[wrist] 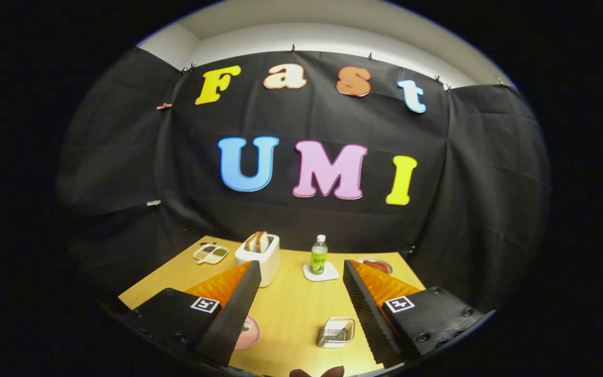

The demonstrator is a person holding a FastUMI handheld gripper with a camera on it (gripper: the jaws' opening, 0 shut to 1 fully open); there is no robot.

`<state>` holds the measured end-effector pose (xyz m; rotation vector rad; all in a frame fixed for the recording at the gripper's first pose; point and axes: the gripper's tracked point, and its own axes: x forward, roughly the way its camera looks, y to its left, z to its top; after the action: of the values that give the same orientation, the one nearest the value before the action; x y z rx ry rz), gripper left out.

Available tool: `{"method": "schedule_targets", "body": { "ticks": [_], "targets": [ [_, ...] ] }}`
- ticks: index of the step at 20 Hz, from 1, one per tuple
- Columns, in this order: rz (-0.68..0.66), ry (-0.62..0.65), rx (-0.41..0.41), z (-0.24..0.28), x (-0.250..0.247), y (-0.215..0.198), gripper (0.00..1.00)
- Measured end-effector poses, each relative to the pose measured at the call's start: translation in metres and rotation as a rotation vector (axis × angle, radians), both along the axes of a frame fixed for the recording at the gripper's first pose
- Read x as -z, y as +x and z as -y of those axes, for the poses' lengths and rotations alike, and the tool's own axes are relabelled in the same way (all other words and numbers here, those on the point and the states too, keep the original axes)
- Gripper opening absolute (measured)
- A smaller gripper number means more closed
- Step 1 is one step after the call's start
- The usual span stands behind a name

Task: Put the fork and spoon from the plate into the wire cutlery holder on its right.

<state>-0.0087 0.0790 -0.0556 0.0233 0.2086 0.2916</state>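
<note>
Hovering above the desk [291,309], the gripper [301,272] has its fingers spread wide apart with nothing between them. A pink plate [249,333] with a fork [246,325] peeks from behind the left finger; the wire cutlery holder [336,332] sits beside the right finger. Beyond stand a toaster [259,257] and a bottle [319,254] on a coaster [321,273]

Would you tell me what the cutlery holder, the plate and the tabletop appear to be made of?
Cutlery holder: looks like thin shiny metal wire, an open see-through grid. Plate: pink, smooth, plastic or glazed ceramic; I can't tell which. Tabletop: pale yellow wood or wood laminate, matte. The gripper hovers open above them, its fingers ribbed black.
</note>
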Motion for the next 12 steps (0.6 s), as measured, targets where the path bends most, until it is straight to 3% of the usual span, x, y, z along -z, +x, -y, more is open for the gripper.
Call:
{"method": "schedule_targets", "body": {
  "ticks": [8, 12],
  "targets": [
    [-0.408, 0.004, -0.211, -0.073, 0.106, -0.021, 0.98],
    [-0.613, -0.001, -0.256, -0.099, 0.174, -0.028, 0.97]
  ]
}}
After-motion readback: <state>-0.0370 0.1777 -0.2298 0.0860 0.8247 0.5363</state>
